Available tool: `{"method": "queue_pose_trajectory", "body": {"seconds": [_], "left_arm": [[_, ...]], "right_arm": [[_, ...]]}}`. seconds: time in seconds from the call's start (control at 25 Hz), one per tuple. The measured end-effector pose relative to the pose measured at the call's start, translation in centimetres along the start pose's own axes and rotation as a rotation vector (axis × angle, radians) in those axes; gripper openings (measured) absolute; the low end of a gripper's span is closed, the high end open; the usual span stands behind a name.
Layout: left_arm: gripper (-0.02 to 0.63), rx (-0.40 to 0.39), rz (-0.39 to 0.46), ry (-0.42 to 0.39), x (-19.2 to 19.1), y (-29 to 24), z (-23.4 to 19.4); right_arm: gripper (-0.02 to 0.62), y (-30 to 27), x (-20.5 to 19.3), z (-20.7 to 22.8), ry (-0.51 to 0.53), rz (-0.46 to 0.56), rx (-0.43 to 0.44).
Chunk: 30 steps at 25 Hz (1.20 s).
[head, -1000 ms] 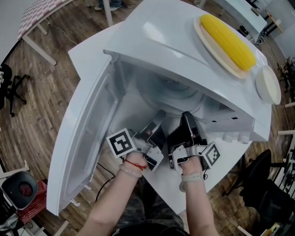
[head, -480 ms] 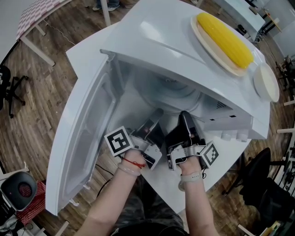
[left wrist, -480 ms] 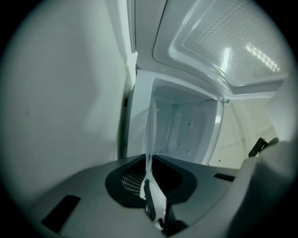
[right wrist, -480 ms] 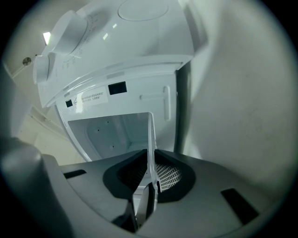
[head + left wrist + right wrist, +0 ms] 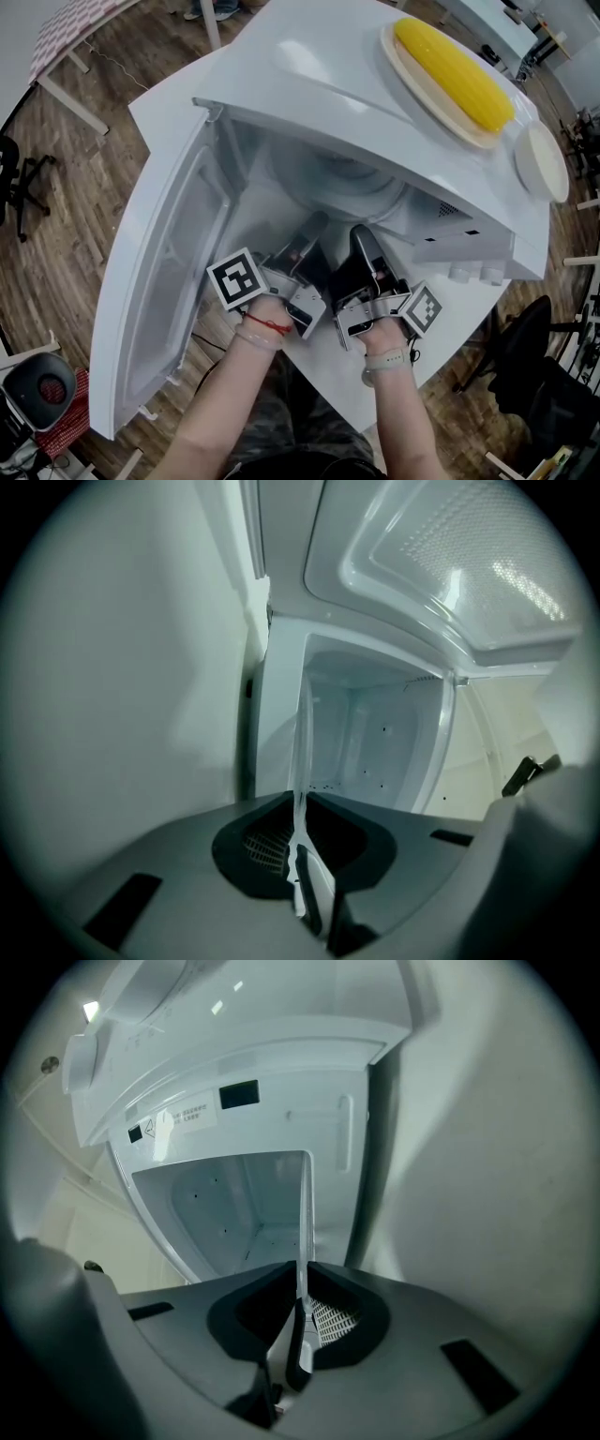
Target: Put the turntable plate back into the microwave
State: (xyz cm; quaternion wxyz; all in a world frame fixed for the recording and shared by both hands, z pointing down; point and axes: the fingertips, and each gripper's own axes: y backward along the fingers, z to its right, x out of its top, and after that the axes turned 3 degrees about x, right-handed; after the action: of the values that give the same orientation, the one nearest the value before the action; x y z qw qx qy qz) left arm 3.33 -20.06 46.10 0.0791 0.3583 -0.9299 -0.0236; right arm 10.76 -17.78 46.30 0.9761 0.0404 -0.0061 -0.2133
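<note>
Standing open toward 8 o'clock in the head view, the door [image 5: 159,281] hangs off the left side of the white microwave [image 5: 319,75], which sits on a white table [image 5: 164,108]. At 6 o'clock of the opening, the left tongs [image 5: 314,225] reach in from below, their marker cube [image 5: 234,278] just above the person's wrist. In the left gripper view these tongs [image 5: 300,855] are clamped on the thin glass rim of the turntable plate [image 5: 302,752], which is seen edge-on and runs up toward 12 o'clock. The clear turntable plate [image 5: 333,178] lies mostly inside the cavity, with its near rim at the opening; whether it rests on the cavity floor cannot be told. Just to the right, the right tongs [image 5: 361,234] point in side by side with the left. The right gripper view shows them [image 5: 302,1321] pinched shut on the same glass rim [image 5: 305,1213]. On the microwave's top, at 1 o'clock, a yellow corn cob [image 5: 455,75] lies on a tan plate [image 5: 398,58]. A small white dish [image 5: 542,161] sits beside it at 2 o'clock.
</note>
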Motion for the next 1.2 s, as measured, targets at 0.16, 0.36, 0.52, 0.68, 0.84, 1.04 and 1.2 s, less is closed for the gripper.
{"method": "queue_pose_trajectory", "body": {"seconds": [0.16,0.36,0.52,0.68,0.84,1.04,1.2], "left_arm": [[0.046,-0.002,-0.014,-0.009,0.09,-0.06,0.04],[0.046,-0.016,-0.024,-0.013,0.28,-0.04,0.24],[0.046,-0.022,-0.023,-0.045,0.50,-0.19,0.66],[0.046,-0.010,-0.023,-0.028,0.56,-0.12,0.24],[0.046,-0.001,-0.017,-0.026,0.68,-0.01,0.09],[0.046,0.003,-0.009,-0.025,0.72,0.05,0.14],[0.046,0.002,0.007,-0.011,0.84,0.44,0.23]], "right_arm": [[0.052,-0.29,-0.10,0.09,0.001,-0.004,-0.001],[0.052,-0.56,-0.13,-0.11,0.011,0.005,0.002],[0.052,-0.86,0.02,-0.38,0.022,0.006,0.017],[0.052,-0.76,-0.05,0.19,-0.004,0.017,0.000],[0.052,-0.65,0.07,0.36,-0.016,0.031,0.001],[0.052,-0.58,0.22,0.52,-0.021,0.043,-0.004],[0.052,-0.62,0.25,0.57,-0.031,0.048,-0.007]]}}
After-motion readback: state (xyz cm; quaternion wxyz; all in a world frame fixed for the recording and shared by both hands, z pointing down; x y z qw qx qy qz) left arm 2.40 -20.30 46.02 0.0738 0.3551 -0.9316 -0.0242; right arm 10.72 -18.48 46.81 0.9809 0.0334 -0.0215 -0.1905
